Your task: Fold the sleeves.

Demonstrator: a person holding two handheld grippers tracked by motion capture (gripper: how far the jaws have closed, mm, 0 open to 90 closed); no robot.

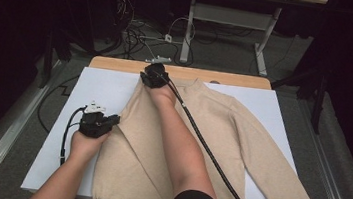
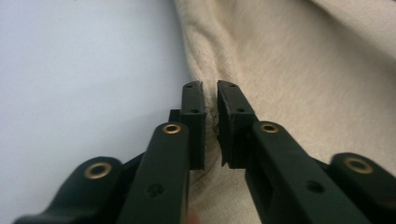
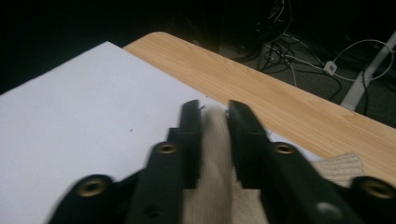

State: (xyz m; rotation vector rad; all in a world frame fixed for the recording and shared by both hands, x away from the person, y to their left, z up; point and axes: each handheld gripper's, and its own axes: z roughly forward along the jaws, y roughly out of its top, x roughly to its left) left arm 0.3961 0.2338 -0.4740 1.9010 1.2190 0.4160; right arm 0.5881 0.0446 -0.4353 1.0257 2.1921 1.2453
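Observation:
A beige sweater (image 1: 240, 137) lies flat on a white sheet (image 1: 100, 86), its left sleeve folded in over the body and its right sleeve spread out toward the near right corner. My left gripper (image 1: 113, 120) sits at the folded left edge. In the left gripper view its jaws (image 2: 210, 86) are pinched on a ridge of the sweater's fabric (image 2: 299, 70). My right gripper (image 1: 151, 76) is at the far left shoulder, beside the collar. In the right gripper view a fold of sweater knit (image 3: 212, 154) runs between its nearly shut jaws (image 3: 214, 106).
A strip of wooden tabletop (image 3: 261, 88) runs along the far side of the sheet. Beyond it are cables (image 1: 136, 34) on the floor and a white table frame (image 1: 261, 44). Bare sheet lies to the left of the sweater. The right gripper's cable (image 1: 208, 153) crosses the sweater.

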